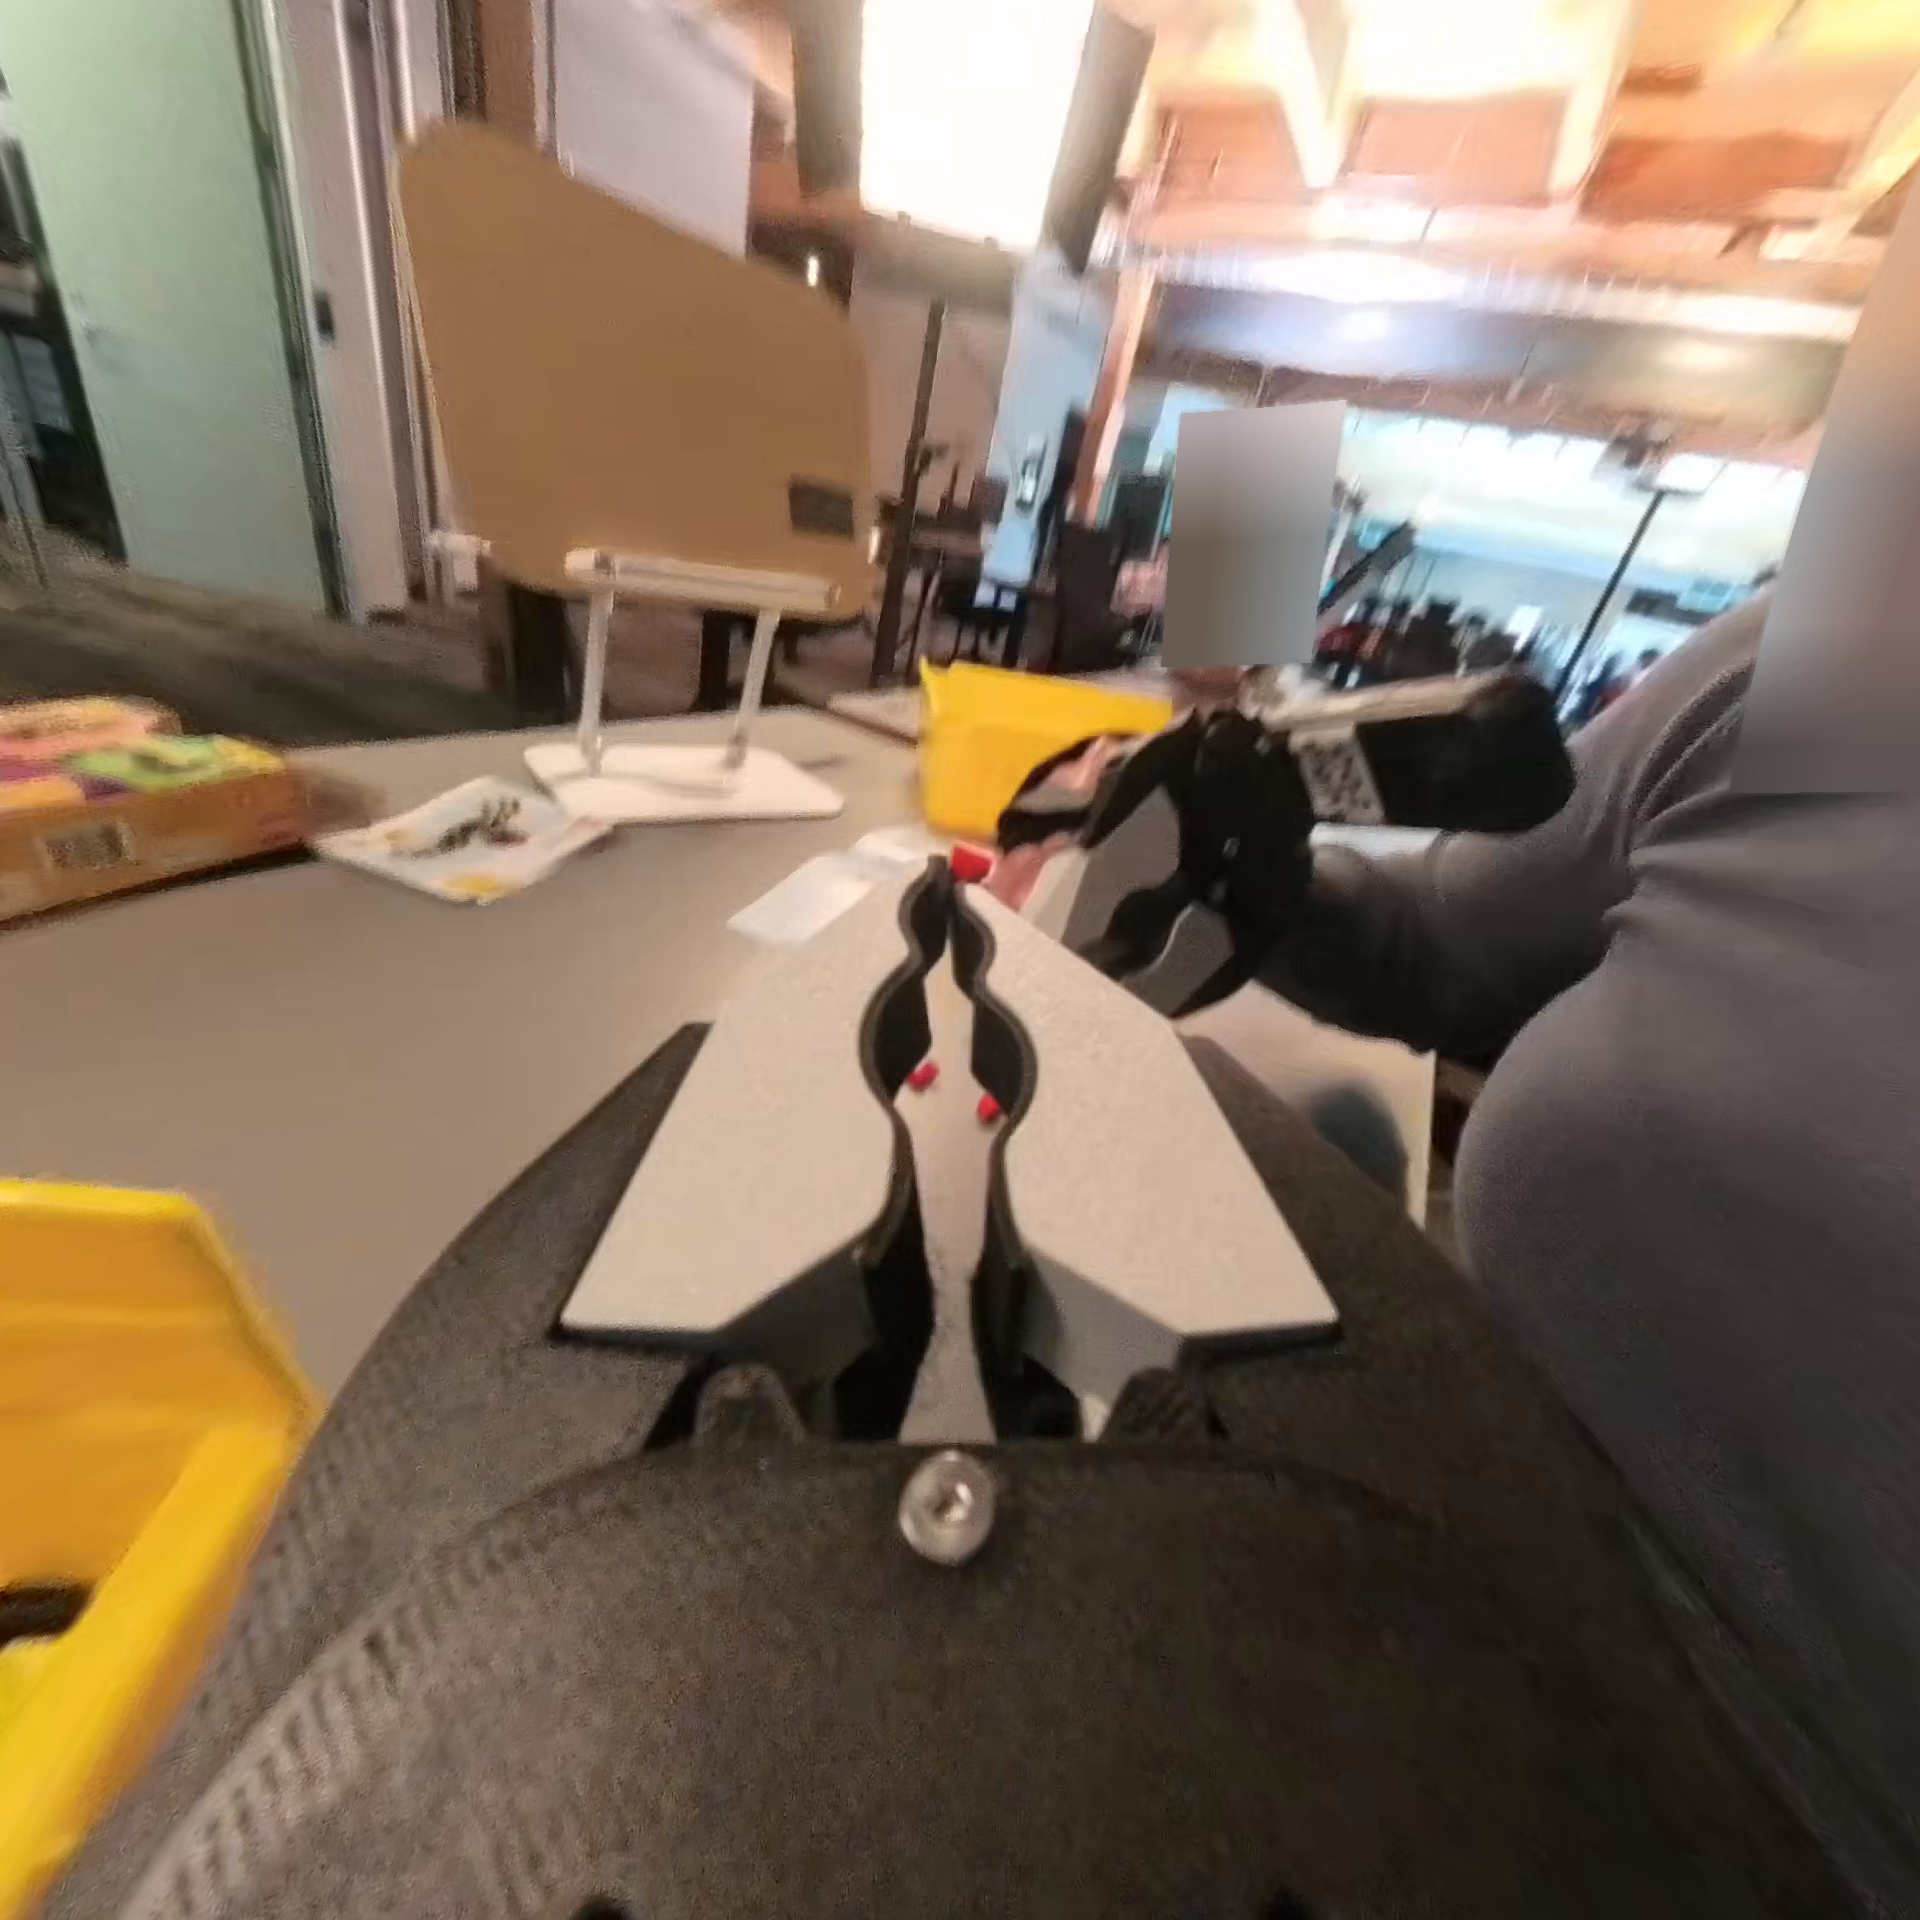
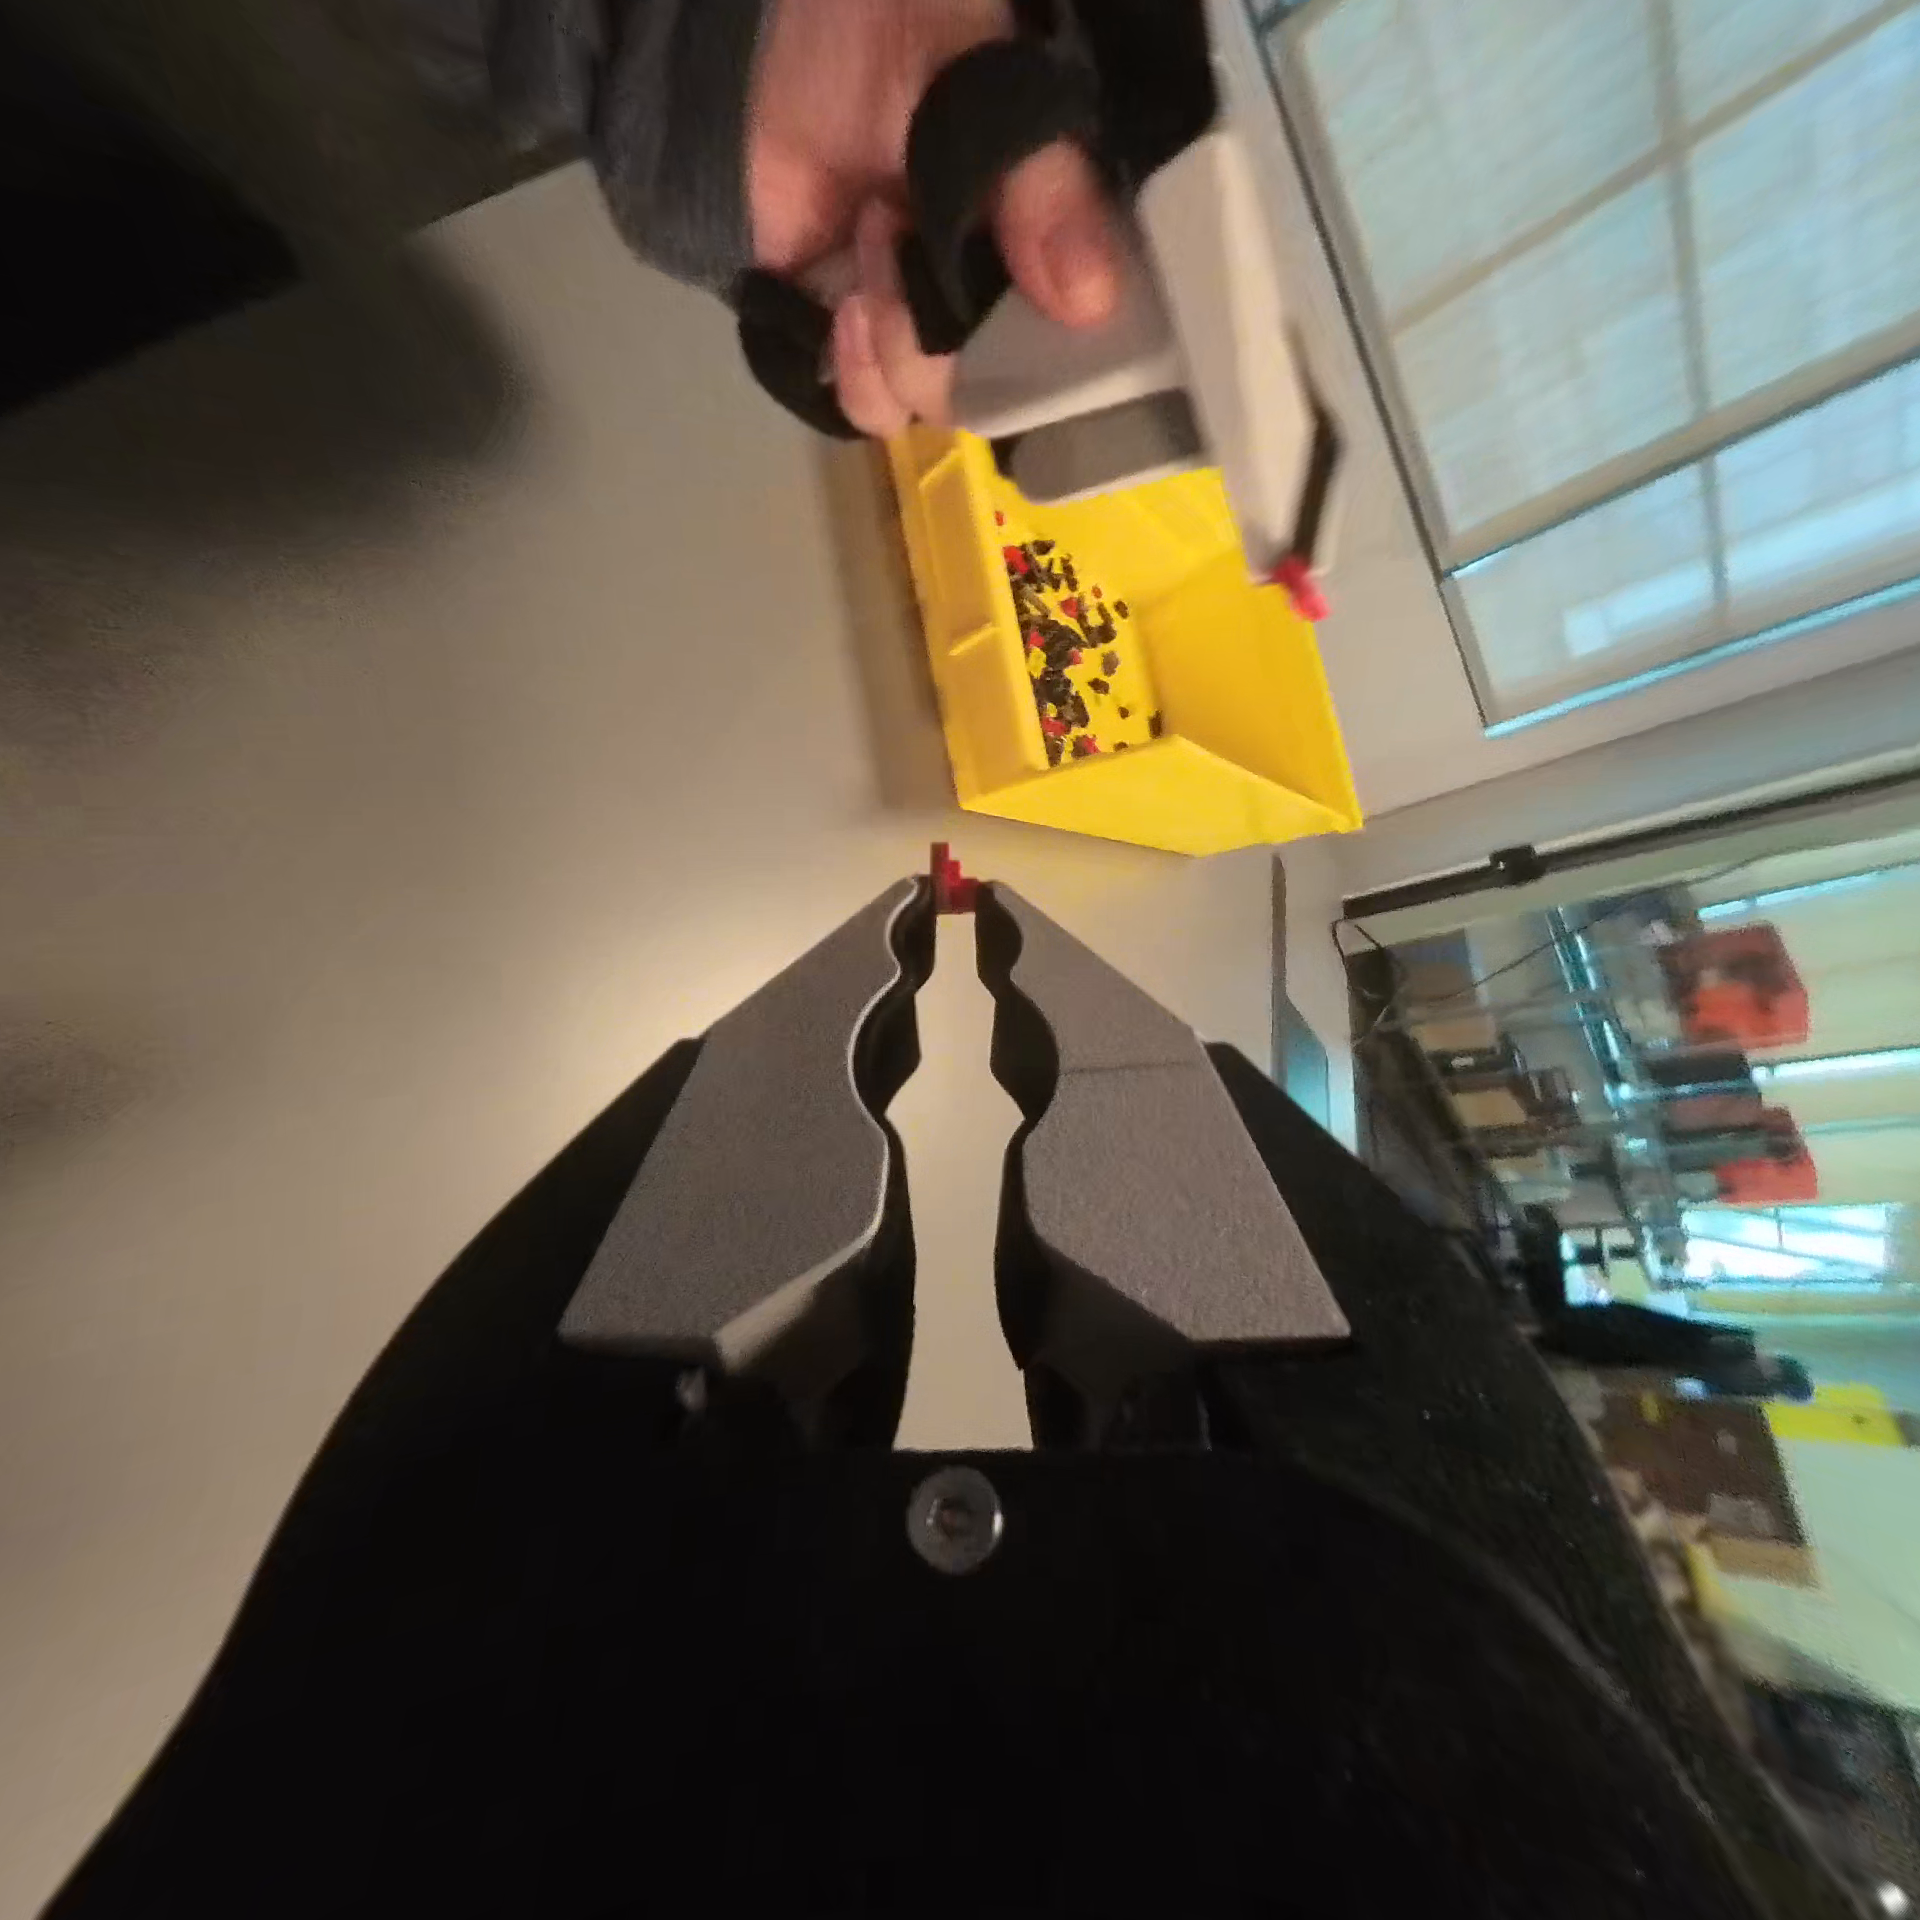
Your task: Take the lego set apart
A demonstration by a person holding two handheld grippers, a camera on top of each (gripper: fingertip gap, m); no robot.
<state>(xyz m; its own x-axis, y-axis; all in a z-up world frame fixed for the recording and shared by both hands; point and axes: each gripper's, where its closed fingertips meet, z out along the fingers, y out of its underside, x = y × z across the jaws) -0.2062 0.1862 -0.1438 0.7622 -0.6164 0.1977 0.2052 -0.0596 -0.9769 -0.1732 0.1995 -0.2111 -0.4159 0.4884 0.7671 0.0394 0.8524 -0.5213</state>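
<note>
Each gripper pinches one red piece (image 2: 954, 890); the bin (image 2: 1236, 769) lies just above the right gripper (image 2: 951, 902), centre frame. The left gripper (image 1: 948, 896) grips its piece (image 1: 971, 861) at its tips.

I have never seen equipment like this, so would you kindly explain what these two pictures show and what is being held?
A person holds a hand-operated gripper in each hand, and each carries a camera looking along its two fingers. The left gripper pinches a small red brick. The right wrist view is rotated; there the right gripper pinches another red piece. Beyond it, on the pale table, a yellow bin holds loose black, red and yellow pieces. The left view also shows a booklet and a white stand.
</note>
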